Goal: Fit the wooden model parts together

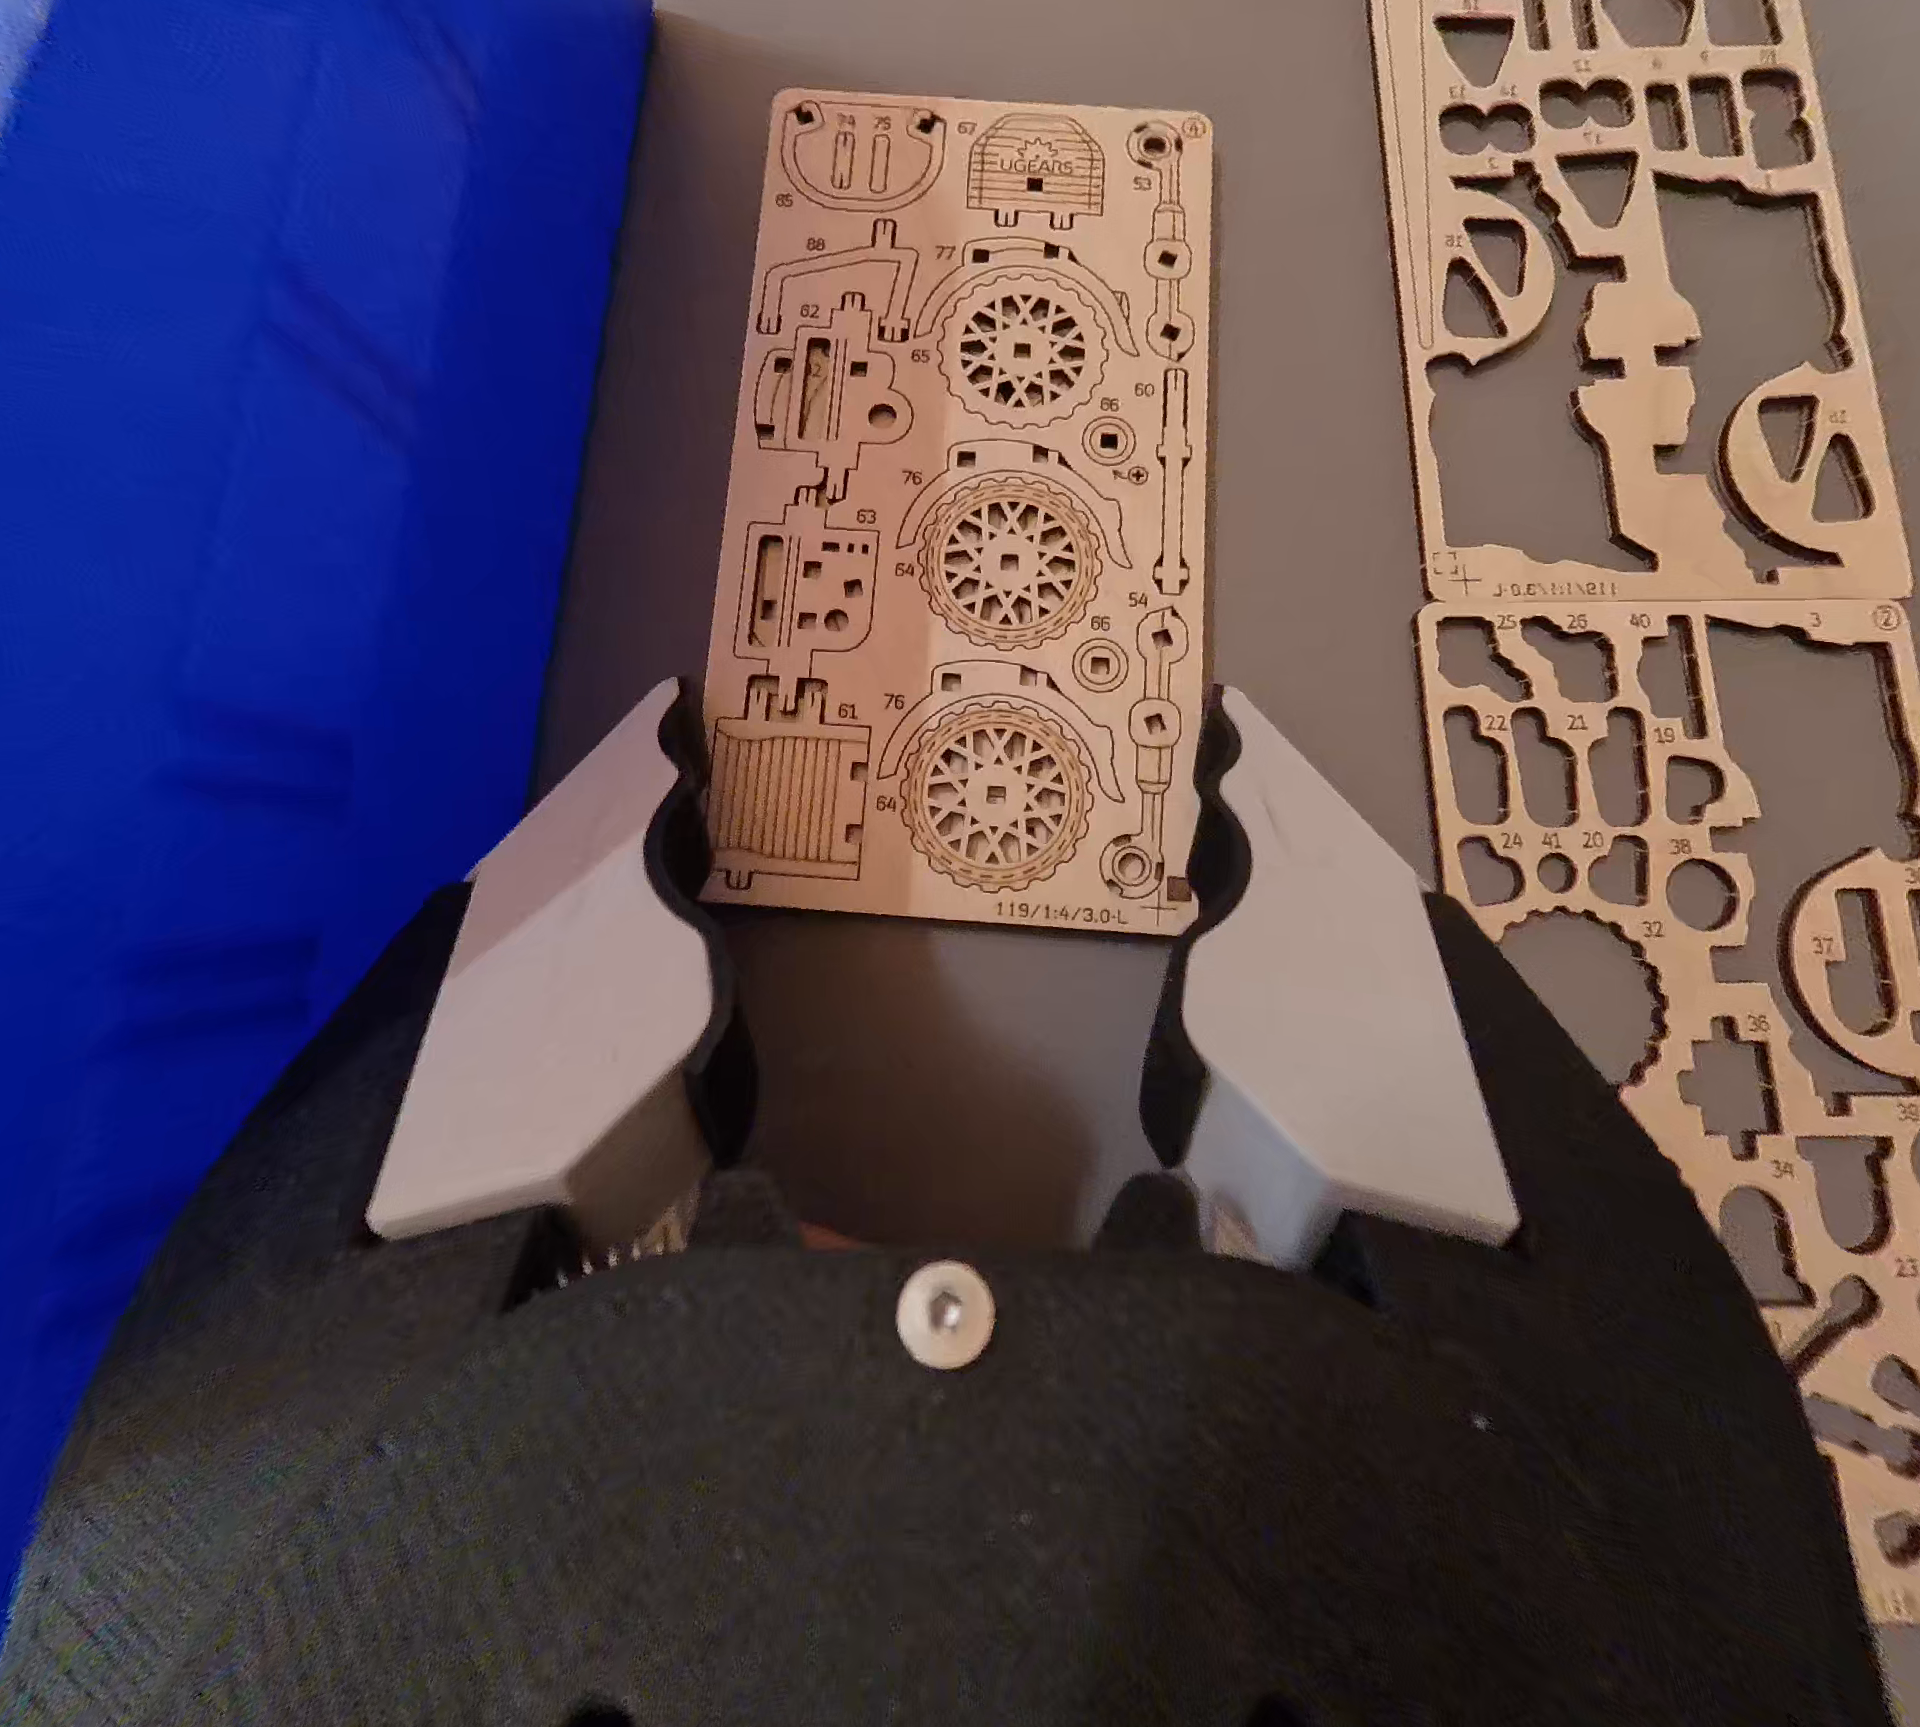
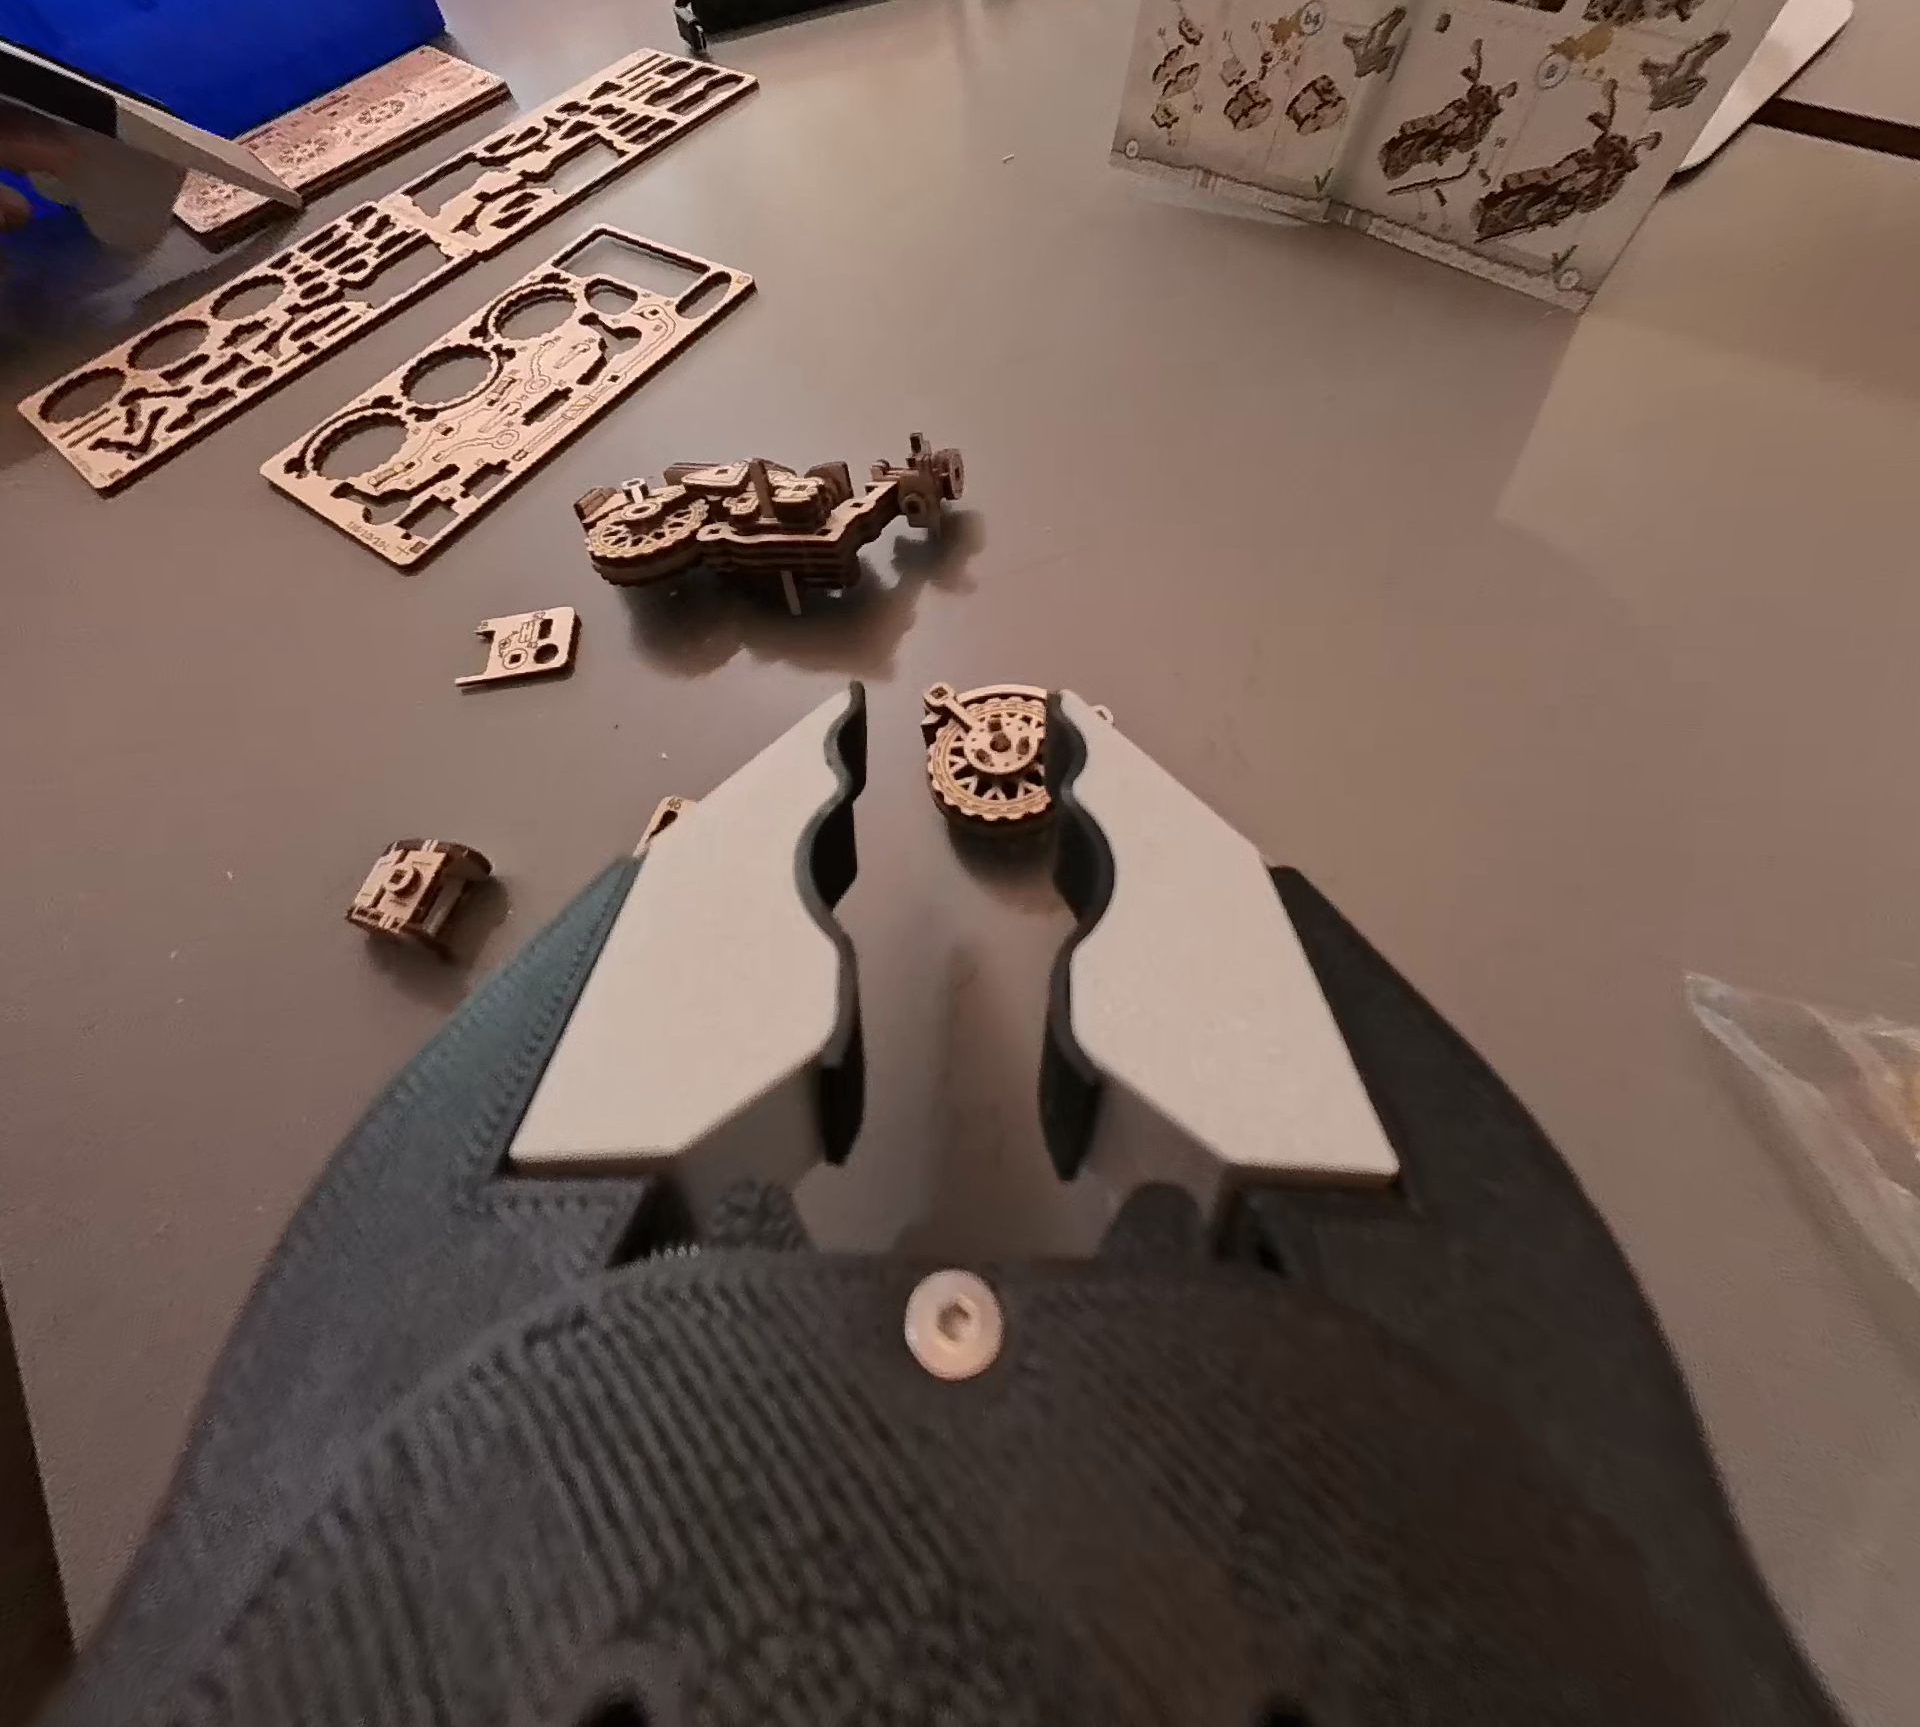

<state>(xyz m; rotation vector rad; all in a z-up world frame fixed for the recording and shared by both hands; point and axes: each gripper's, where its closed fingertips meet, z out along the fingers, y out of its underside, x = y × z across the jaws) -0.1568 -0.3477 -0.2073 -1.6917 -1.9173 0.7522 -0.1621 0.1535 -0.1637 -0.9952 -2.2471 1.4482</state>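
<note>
In the left wrist view the left gripper [image 1: 948, 804] has its jaws wide, straddling the near end of one uncut parts sheet [image 1: 966, 472] that lies flat on the desk [image 1: 1288, 243]; both tips sit just beside the sheet's long edges, and I cannot tell whether they touch it. To the right of the jaws lie two punched-out sheets, one beyond the other [image 1: 1621, 243] and one nearer [image 1: 1683, 898]. A blue panel [image 1: 291, 430] stands to the left. If the jaws close here, the thin sheet could bow or skid away. In the right wrist view the right gripper [image 2: 961, 711] has its jaws narrowly parted around empty air, the wheel assembly [image 2: 987, 768] resting against the right jaw's inner face. Beyond the jaws sits one part-built model [image 2: 758, 524]; to the left are two loose pieces, a flat plate [image 2: 523, 647] and a small block [image 2: 416, 893]. A closing squeeze might catch only the wheel's rim and flip it.
</note>
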